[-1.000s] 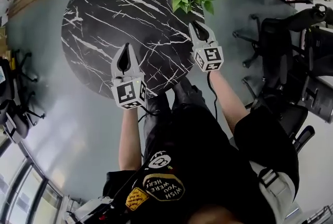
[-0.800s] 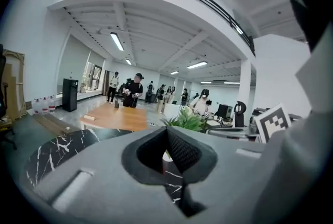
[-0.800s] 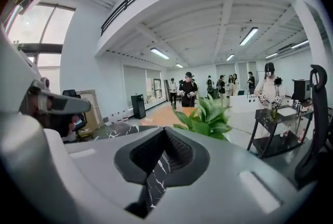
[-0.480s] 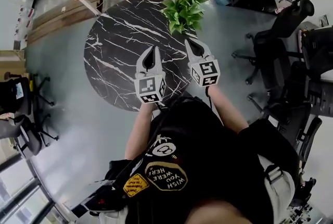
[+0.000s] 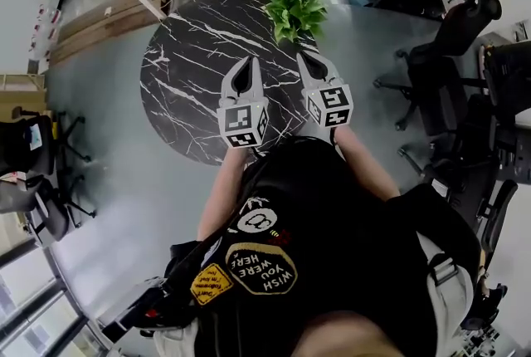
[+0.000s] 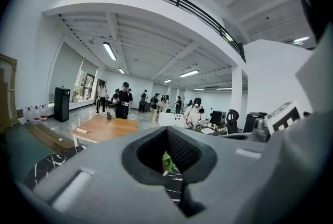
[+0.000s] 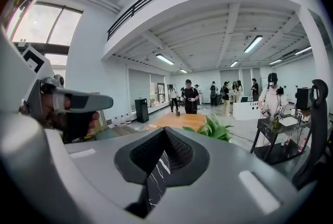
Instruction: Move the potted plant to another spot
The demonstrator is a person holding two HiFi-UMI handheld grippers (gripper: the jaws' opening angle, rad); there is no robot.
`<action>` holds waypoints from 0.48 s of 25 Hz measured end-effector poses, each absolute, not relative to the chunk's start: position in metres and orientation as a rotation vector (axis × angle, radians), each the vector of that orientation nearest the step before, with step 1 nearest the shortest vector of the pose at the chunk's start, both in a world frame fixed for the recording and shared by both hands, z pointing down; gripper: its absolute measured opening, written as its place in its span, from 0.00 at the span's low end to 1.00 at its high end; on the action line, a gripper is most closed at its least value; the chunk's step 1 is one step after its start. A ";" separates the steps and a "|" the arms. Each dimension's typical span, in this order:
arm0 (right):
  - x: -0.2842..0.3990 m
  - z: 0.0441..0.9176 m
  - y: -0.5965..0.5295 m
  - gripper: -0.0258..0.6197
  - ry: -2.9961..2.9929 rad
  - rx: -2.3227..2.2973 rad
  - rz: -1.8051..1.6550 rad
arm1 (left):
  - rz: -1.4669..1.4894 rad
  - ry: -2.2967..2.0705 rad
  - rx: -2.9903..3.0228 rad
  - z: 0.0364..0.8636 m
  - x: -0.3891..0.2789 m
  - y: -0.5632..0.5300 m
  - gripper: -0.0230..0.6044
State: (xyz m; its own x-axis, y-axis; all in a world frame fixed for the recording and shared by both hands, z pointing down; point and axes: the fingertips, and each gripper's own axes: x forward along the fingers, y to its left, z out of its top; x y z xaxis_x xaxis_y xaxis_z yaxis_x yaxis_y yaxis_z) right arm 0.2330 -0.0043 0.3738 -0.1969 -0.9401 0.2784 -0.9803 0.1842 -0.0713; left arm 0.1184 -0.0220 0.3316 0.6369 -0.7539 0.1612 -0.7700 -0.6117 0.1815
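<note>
Right gripper (image 5: 308,57) higher, potted plant (image 5: 296,8) beyond

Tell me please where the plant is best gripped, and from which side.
The plant stands at the table's far right edge, nearest the right gripper. Grip its pot, not the soft leaves. They hide the pot from above, so I would come low and level from the near side, after opening the shut jaws.

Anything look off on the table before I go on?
Nothing looks spilled or tipped. The plant stands upright, but right at the table's far right rim, with leaves hanging past the edge. The left gripper and right gripper are both shut and empty, short of it.
</note>
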 end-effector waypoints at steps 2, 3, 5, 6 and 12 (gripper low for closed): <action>0.234 0.373 -0.003 0.04 -2.281 1.872 0.351 | 0.099 -1.243 2.626 0.331 0.118 -0.022 0.04; 0.234 0.372 -0.002 0.04 -2.283 1.874 0.353 | 0.102 -1.240 2.627 0.331 0.118 -0.021 0.04; 0.235 0.372 -0.001 0.04 -2.285 1.878 0.355 | 0.109 -1.233 2.626 0.333 0.119 -0.019 0.04; 0.236 0.371 -0.001 0.04 -2.285 1.881 0.354 | 0.109 -1.232 2.625 0.333 0.119 -0.019 0.04; 0.237 0.365 -0.005 0.04 -2.295 1.876 0.333 | 0.094 -1.243 2.624 0.332 0.118 -0.021 0.04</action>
